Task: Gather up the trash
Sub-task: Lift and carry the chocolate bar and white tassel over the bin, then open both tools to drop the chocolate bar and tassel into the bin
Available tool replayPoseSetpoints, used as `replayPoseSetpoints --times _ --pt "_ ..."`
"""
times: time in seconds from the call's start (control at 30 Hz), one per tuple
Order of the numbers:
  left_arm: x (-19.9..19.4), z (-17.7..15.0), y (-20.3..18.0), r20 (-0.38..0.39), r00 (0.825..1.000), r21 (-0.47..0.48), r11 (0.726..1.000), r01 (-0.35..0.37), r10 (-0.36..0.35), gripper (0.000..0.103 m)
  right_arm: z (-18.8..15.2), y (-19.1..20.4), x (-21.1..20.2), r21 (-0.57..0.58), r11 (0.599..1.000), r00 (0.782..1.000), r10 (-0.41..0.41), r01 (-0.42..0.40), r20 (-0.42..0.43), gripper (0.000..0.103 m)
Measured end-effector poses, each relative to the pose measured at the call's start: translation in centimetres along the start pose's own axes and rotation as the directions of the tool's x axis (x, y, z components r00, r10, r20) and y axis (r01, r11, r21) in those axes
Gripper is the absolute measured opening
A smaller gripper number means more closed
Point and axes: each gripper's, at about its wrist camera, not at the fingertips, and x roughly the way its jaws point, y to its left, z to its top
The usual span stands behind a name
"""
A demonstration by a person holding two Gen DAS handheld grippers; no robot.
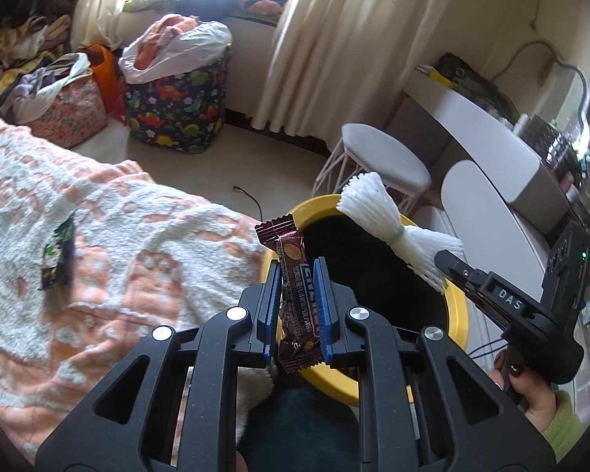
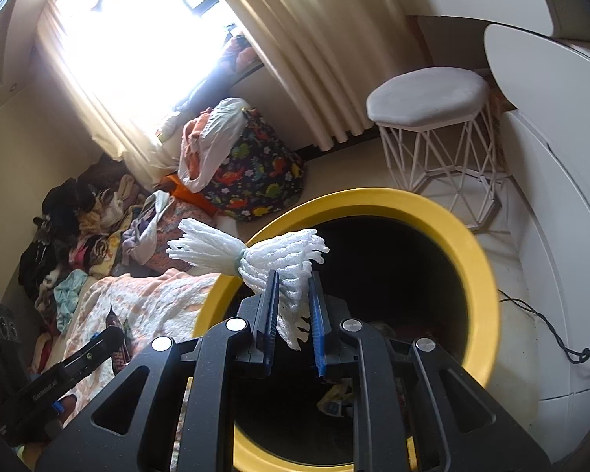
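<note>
My left gripper (image 1: 298,271) is shut on a brown snack wrapper (image 1: 295,295), held upright over the near rim of a yellow-rimmed black bin (image 1: 458,314). My right gripper (image 2: 293,287) is shut on a white foam net bundle (image 2: 255,253) tied with a band, held over the bin's opening (image 2: 480,267); it also shows in the left wrist view (image 1: 381,220). Some wrappers (image 2: 336,397) lie inside the bin. A dark green wrapper (image 1: 57,253) lies on the blanket at left.
The bin stands beside a bed with a white and peach blanket (image 1: 118,236). A white wire stool (image 1: 385,157) and a white desk (image 1: 491,133) stand behind the bin. Fabric bags (image 1: 177,110) and piled clothes sit by the curtains. A cable (image 2: 550,330) lies on the floor.
</note>
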Motion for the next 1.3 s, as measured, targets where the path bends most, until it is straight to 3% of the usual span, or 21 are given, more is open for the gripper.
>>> replayPoseSetpoints --times 0.63,0.8,0.87,0.93,1.0,1.13,1.2,1.3 --pt "4.8 -0.9 -4.5 -0.095 0.995 0.119 0.992 0.038 -0.027 0.012 0.6 -1.9 0.1 0.02 0.998 0.998 -0.065 0.066 -0.018 0.017" --pt "5.7 -1.3 -5.3 -0.107 0.994 0.134 0.99 0.049 -0.034 0.013 0.9 -3.0 -0.2 0.066 0.995 0.997 -0.079 0.079 -0.008 0.034" --pt "5.8 -1.4 -5.4 -0.108 0.994 0.138 0.989 0.046 -0.031 0.022 1.0 -3.4 -0.4 0.083 0.993 0.996 -0.087 0.087 -0.002 0.039" --pt "5.7 -1.4 -5.4 -0.102 0.994 0.134 0.99 0.04 -0.026 0.04 1.1 -3.7 -0.5 0.09 0.992 0.996 -0.093 0.092 0.004 0.042" --pt "5.5 -1.4 -5.2 -0.092 0.996 0.131 0.991 0.024 -0.012 0.049 1.0 -3.6 -0.5 0.09 0.991 0.995 -0.096 0.095 0.008 0.045" --pt "4.7 -1.3 -4.8 -0.058 0.998 0.124 0.992 -0.013 0.02 0.083 1.0 -3.1 -0.4 0.07 0.993 0.995 -0.096 0.096 0.007 0.051" --pt "4.1 -1.3 -4.6 -0.035 0.999 0.121 0.992 -0.028 0.032 0.091 1.0 -2.9 -0.4 0.068 0.993 0.996 -0.093 0.092 0.008 0.059" --pt "3.5 -1.2 -4.2 -0.025 0.999 0.114 0.992 -0.043 0.046 0.092 1.0 -2.5 -0.4 0.048 0.994 0.995 -0.096 0.095 0.014 0.064"
